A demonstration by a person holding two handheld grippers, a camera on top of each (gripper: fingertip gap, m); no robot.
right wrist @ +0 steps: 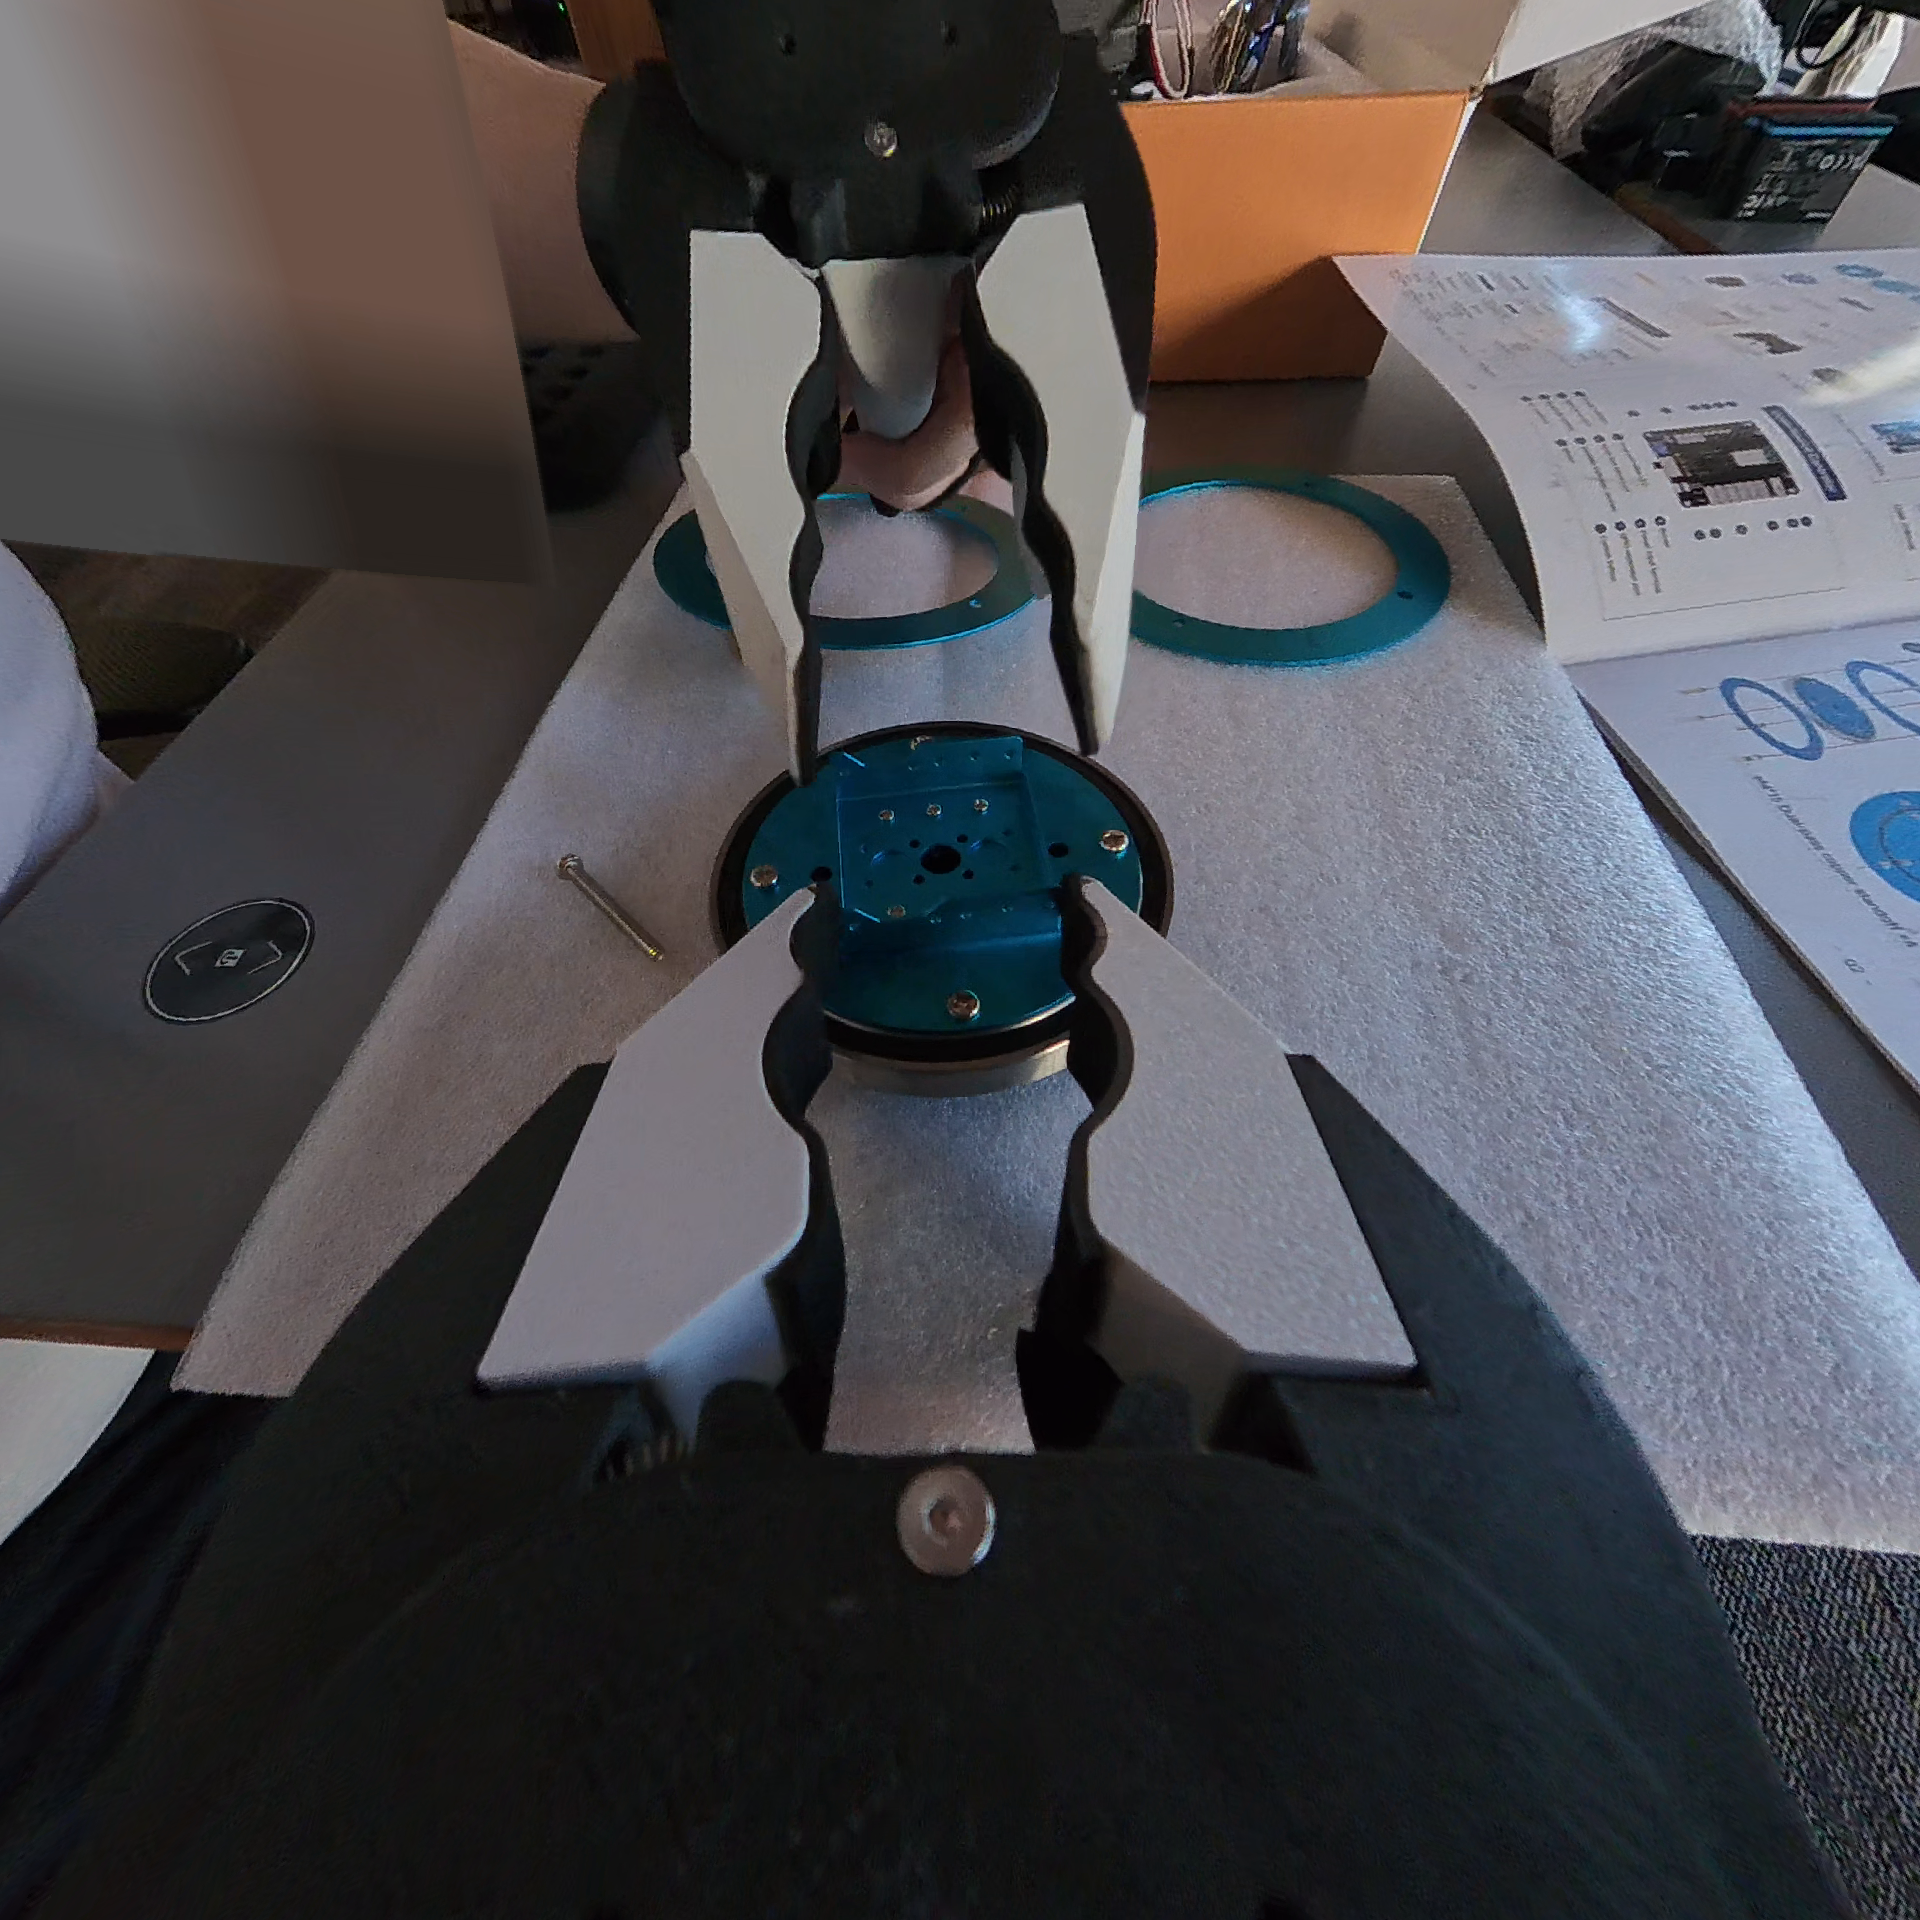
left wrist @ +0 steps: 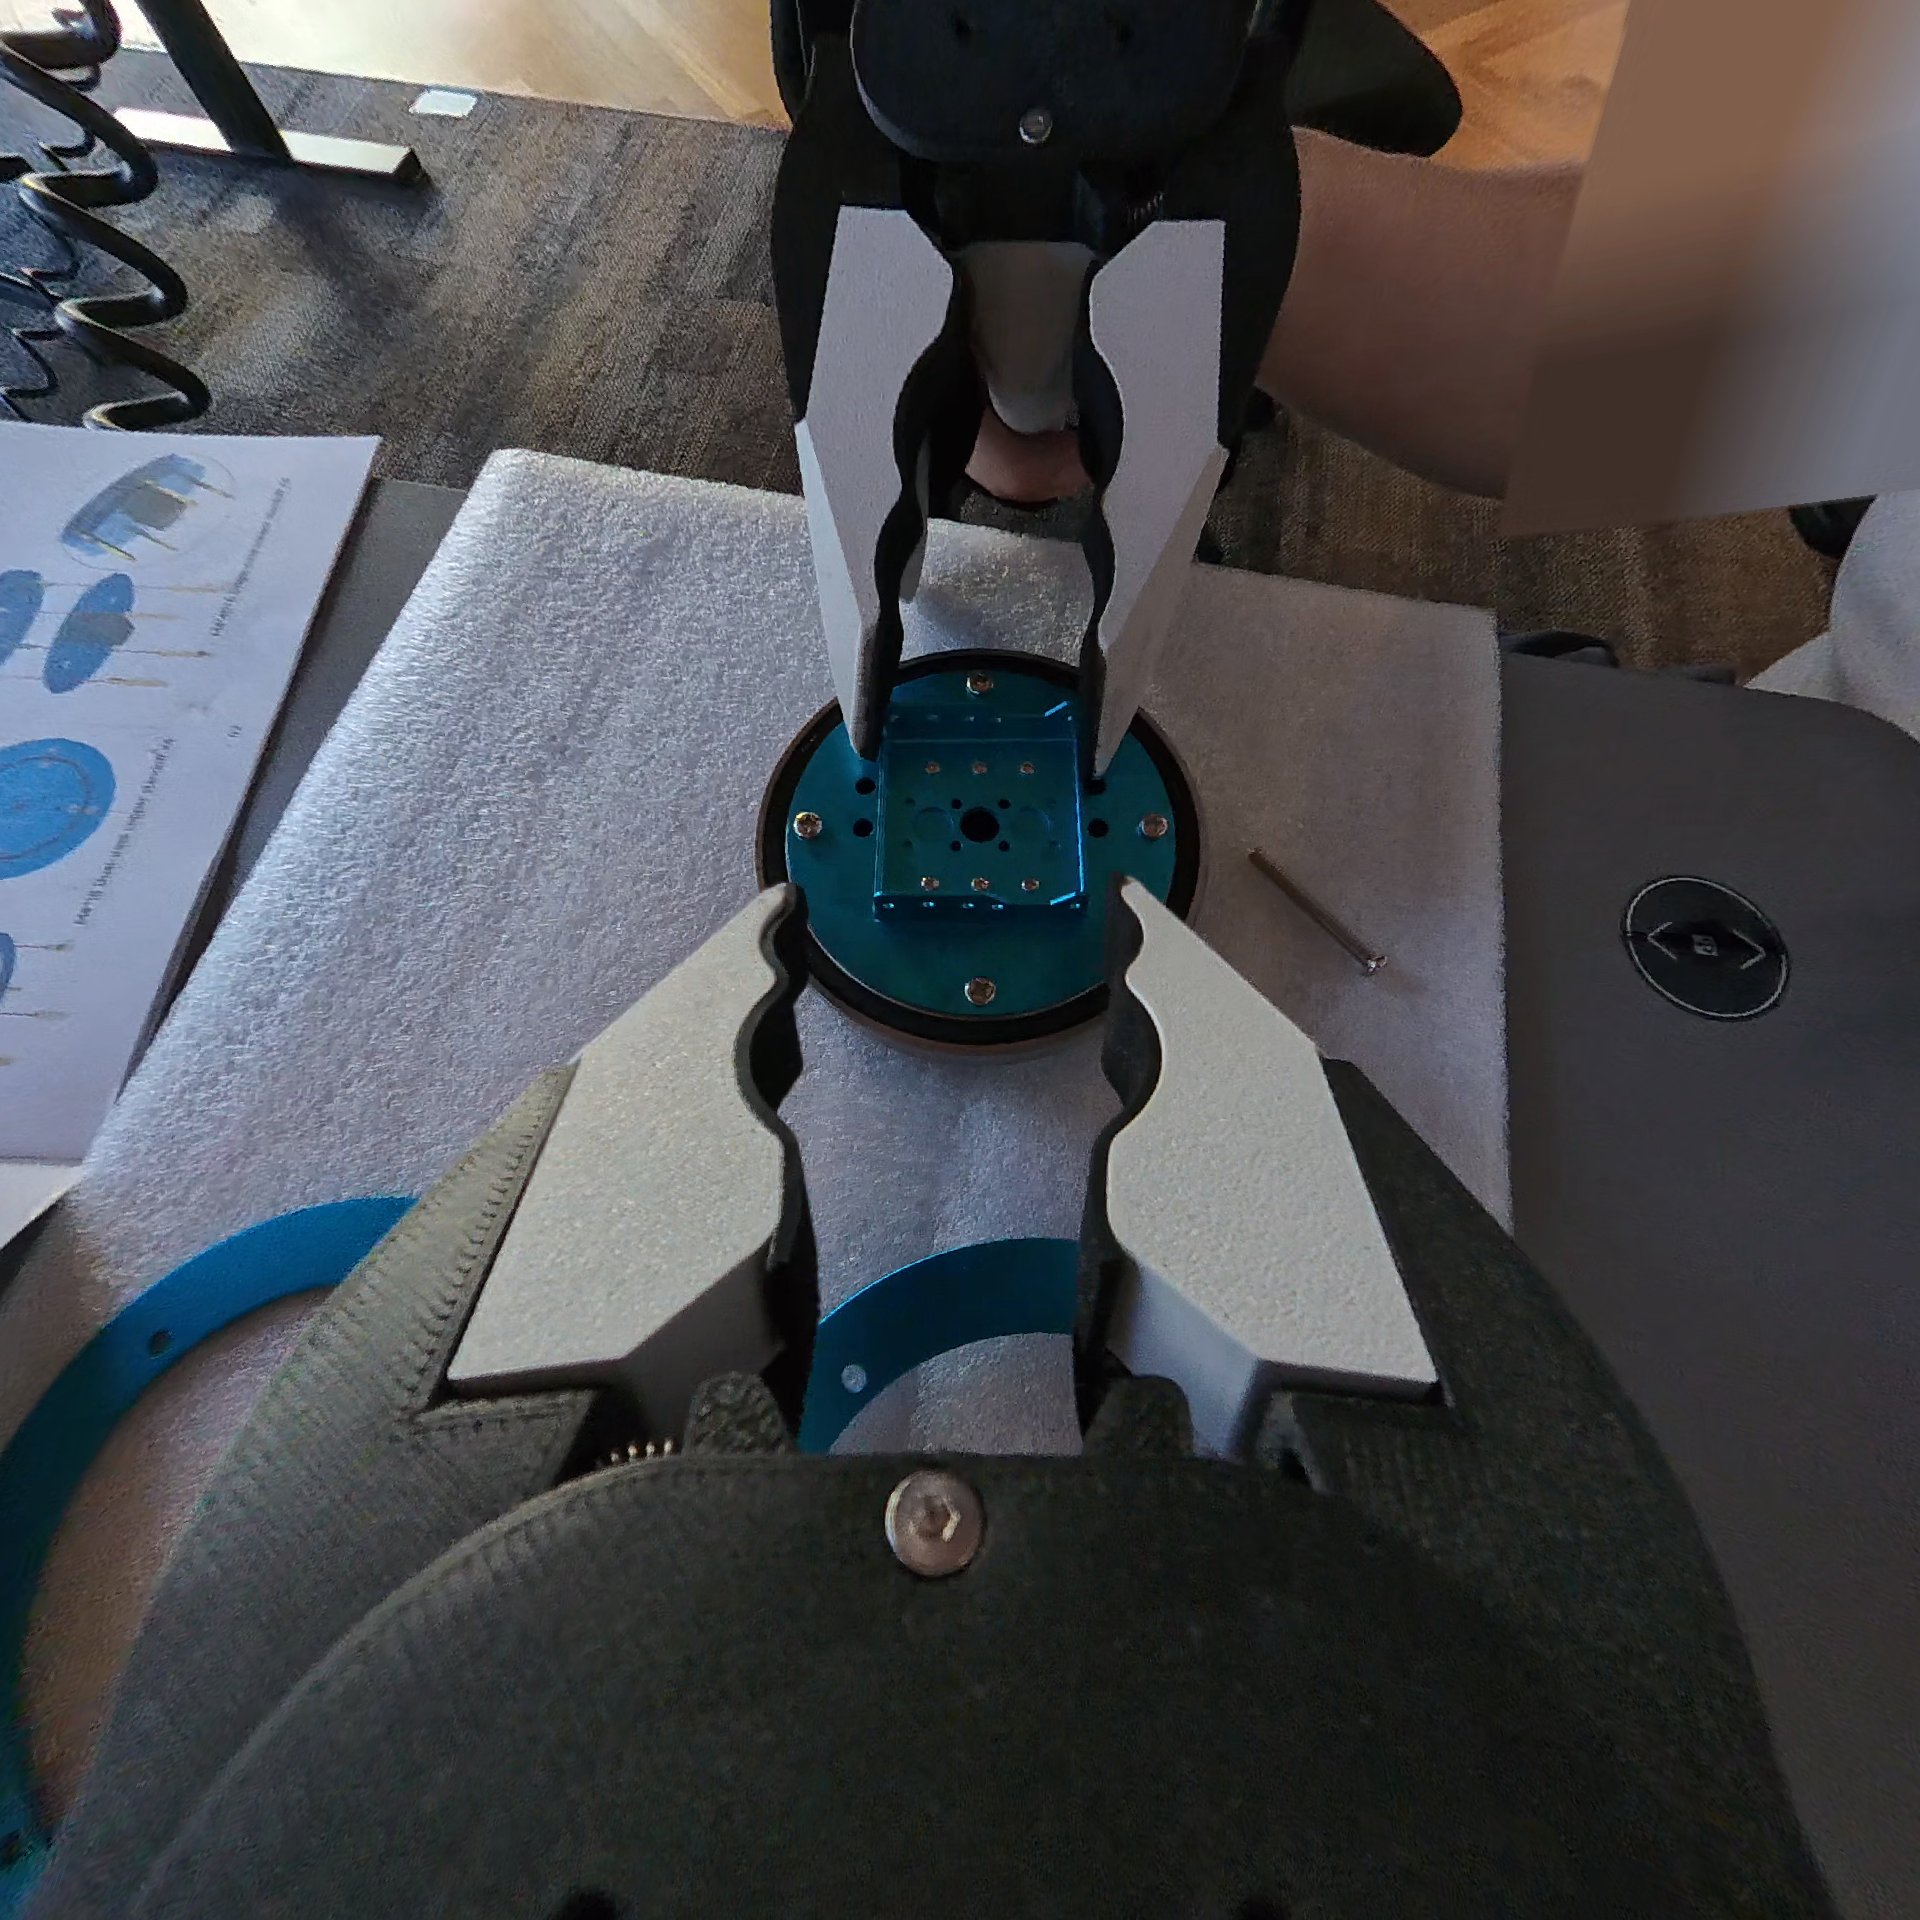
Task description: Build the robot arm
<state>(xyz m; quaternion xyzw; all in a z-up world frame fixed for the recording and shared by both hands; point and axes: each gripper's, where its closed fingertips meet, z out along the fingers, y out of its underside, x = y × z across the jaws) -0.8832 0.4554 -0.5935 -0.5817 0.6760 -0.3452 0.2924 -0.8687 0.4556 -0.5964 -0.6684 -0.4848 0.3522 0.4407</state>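
A blue round disc (left wrist: 1039,966) with brass screws lies on a white foam sheet (left wrist: 571,779). A blue square bracket (left wrist: 977,831) with several holes sits on its middle. My left gripper (left wrist: 956,899) is open, its tips standing wide of the bracket over the disc's near edge. My right gripper (left wrist: 982,761) comes in from the opposite side with its tips against the bracket's two sides. In the right wrist view the right gripper (right wrist: 945,899) is shut on the bracket (right wrist: 935,862) on the disc (right wrist: 1107,883), and the left gripper (right wrist: 945,761) faces it.
A long bolt (left wrist: 1314,909) lies loose on the foam beside the disc. Two flat blue rings (right wrist: 1288,639) (right wrist: 914,623) lie on the foam under the left gripper. Printed sheets (right wrist: 1714,468), a grey box (left wrist: 1704,1039) and a cardboard box (right wrist: 1278,208) flank the foam. Only a small space, under 4 cm, lies between the two pairs of fingers. From the left gripper's tips to the long bolt (left wrist: 1314,909) is close to 5 centimetres. The right camera catches it too, in the right wrist view (right wrist: 593,904).
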